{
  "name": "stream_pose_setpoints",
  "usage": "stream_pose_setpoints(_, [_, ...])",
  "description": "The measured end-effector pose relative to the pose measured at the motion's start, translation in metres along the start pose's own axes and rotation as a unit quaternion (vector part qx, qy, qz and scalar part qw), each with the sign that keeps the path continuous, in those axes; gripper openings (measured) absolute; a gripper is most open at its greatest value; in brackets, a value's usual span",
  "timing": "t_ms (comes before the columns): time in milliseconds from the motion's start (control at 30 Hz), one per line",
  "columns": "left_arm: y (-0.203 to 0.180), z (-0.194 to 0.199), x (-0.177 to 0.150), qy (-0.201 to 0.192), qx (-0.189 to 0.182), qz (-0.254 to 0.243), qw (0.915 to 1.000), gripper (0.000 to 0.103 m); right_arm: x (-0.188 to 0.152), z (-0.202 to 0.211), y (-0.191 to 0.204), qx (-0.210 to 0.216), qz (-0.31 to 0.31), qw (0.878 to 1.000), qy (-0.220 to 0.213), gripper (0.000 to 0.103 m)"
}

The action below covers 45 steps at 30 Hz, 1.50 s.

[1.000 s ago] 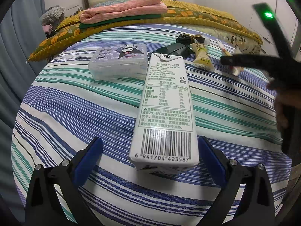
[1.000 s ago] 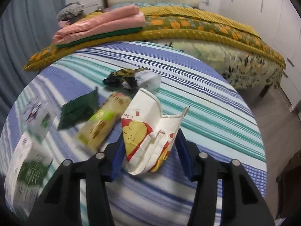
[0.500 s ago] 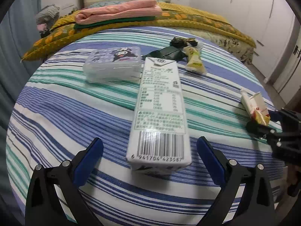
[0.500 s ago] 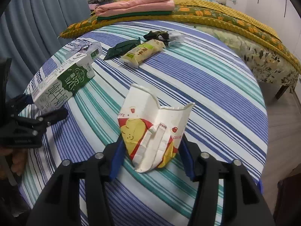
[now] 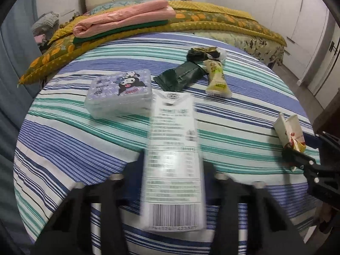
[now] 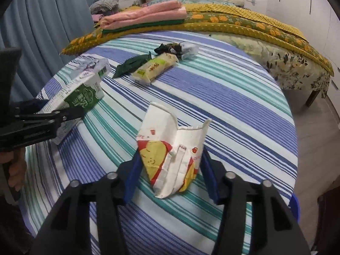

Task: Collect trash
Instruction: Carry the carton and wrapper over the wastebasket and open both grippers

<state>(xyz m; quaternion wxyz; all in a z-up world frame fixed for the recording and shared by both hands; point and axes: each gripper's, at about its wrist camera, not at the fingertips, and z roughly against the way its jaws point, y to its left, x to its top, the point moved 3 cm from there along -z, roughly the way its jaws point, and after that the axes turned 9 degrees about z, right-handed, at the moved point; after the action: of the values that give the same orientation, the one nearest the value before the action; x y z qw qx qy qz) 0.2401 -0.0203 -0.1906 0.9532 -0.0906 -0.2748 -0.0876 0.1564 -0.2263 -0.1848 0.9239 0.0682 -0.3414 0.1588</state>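
The left gripper pinches a milk carton by its sides, barcode end toward the camera; the right gripper pinches a crumpled paper snack bag. Both pieces are held above the striped tablecloth. Still lying on it are a dark green wrapper, a yellow snack packet and a crumpled wrapper wad; a clear cartoon-printed box sits nearby. No bin shows, so collecting looks roughly midway. Against half a second ago, the left fingers, then wide apart around the carton, have closed on it; the right grip is unchanged.
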Motion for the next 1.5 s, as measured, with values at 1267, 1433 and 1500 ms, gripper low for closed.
stream_pose_setpoints(1267, [-0.202, 0.082, -0.053, -0.061, -0.09, -0.101, 0.9889, 0.039, -0.083, 0.12, -0.124, 0.006, -0.138, 0.989, -0.048, 0.048])
stream_pose_setpoints(1433, [-0.239, 0.075, -0.064, -0.03, -0.135, -0.118, 0.9833, 0.039, -0.111, 0.126, -0.159, -0.016, -0.176, 0.983, -0.041, 0.048])
stream_pose_setpoints(1500, [-0.259, 0.072, -0.071, -0.015, -0.156, -0.128, 0.9794, 0.039, -0.125, 0.127, -0.176, -0.027, -0.194, 0.98, -0.036, 0.048])
